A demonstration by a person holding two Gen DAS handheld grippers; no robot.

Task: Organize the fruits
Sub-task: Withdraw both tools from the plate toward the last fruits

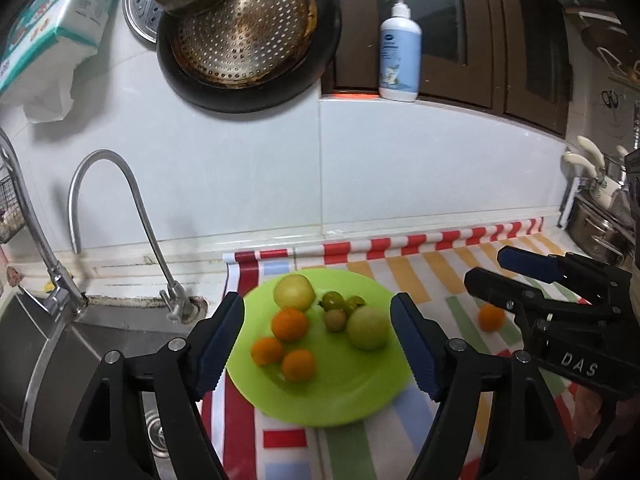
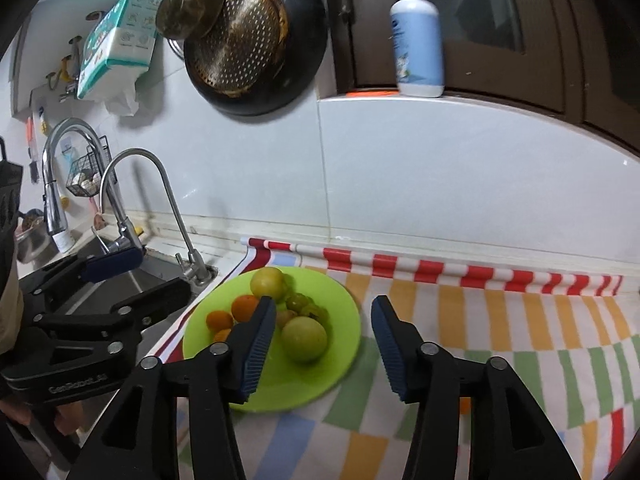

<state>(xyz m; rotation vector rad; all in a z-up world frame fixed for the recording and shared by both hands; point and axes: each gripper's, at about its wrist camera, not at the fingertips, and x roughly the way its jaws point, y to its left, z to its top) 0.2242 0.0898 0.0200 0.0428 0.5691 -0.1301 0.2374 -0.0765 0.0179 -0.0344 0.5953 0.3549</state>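
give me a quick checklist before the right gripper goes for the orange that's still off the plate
1. Right gripper open and holding nothing: ok, jaws apart.
2. Loose orange located: ok, it sits on the striped cloth, right of the green plate.
3. Orange lined up between the right gripper's fingers: cannot tell; in the right wrist view only an orange sliver shows behind its right finger.
4. Room on the plate: ok, its near side is bare.
5. Left gripper out of the way: not ok, it is open with the plate between its fingers.
6. Fruit already on the plate settled: cannot tell.
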